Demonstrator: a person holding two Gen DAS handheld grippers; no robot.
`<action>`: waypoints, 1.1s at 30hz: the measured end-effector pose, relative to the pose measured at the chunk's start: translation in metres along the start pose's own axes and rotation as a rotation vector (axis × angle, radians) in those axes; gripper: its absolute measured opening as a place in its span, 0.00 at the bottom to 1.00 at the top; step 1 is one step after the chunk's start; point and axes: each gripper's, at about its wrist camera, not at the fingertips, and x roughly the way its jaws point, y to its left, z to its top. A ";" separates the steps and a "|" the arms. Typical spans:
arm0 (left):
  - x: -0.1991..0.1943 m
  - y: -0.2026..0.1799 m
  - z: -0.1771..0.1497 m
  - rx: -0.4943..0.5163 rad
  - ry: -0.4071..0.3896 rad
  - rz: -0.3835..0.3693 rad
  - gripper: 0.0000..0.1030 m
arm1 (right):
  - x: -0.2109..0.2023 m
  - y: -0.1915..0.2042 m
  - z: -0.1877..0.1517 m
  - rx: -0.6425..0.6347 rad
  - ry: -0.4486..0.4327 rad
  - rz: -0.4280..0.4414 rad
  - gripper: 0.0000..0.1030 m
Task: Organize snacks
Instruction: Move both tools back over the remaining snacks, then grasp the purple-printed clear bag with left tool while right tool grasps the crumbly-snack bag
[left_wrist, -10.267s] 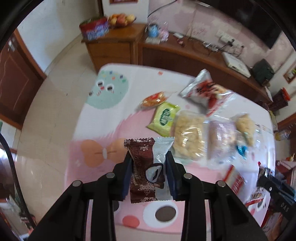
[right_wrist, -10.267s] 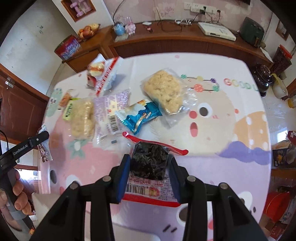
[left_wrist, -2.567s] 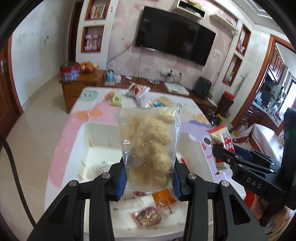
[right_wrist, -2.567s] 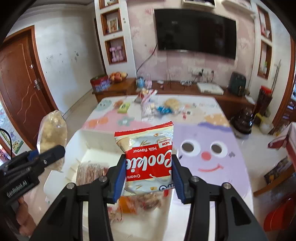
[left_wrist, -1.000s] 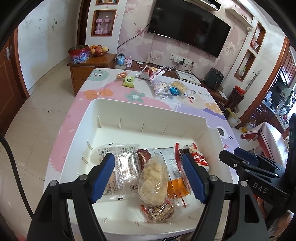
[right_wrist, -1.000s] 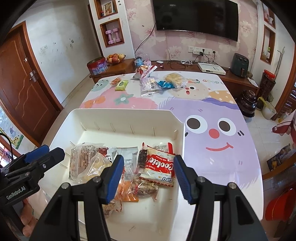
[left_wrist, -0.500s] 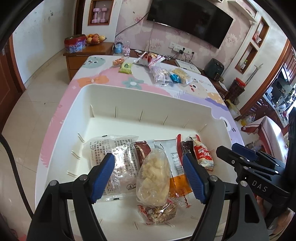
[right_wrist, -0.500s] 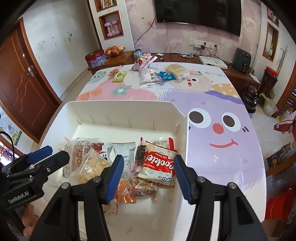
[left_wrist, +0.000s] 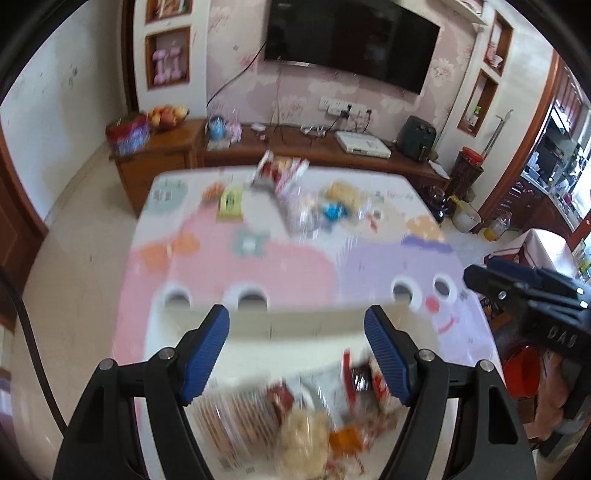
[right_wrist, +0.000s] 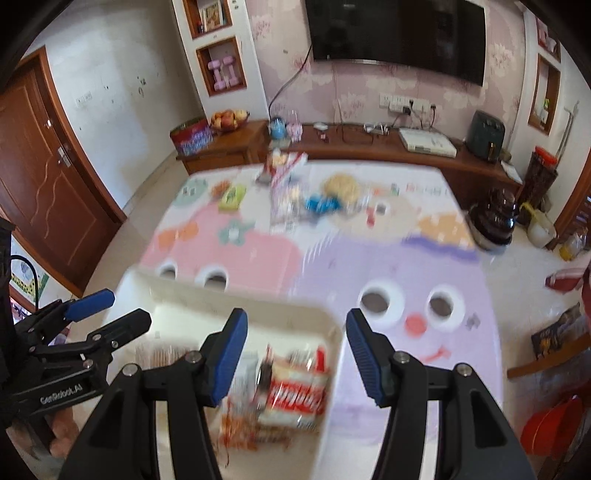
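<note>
A cartoon-printed tablecloth (right_wrist: 388, 266) covers the table before a wall-mounted television (right_wrist: 397, 35).

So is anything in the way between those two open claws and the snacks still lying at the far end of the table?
Nothing visible. Beyond the left gripper and right gripper comes only the white bin's far wall, then bare tablecloth up to the remaining snacks. Both grippers are open and hold nothing.

Bare mid-table (right_wrist: 332, 266), snack pile (right_wrist: 306, 199) beyond, bin wall (right_wrist: 258, 314) below
</note>
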 end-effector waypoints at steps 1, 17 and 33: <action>-0.004 -0.002 0.015 0.012 -0.011 0.002 0.72 | -0.005 -0.004 0.011 0.001 -0.006 0.005 0.54; 0.063 -0.017 0.215 0.025 0.041 0.117 0.72 | 0.032 -0.049 0.200 -0.048 -0.023 -0.129 0.54; 0.308 0.014 0.174 -0.163 0.342 0.057 0.68 | 0.272 -0.073 0.171 -0.074 0.266 -0.052 0.55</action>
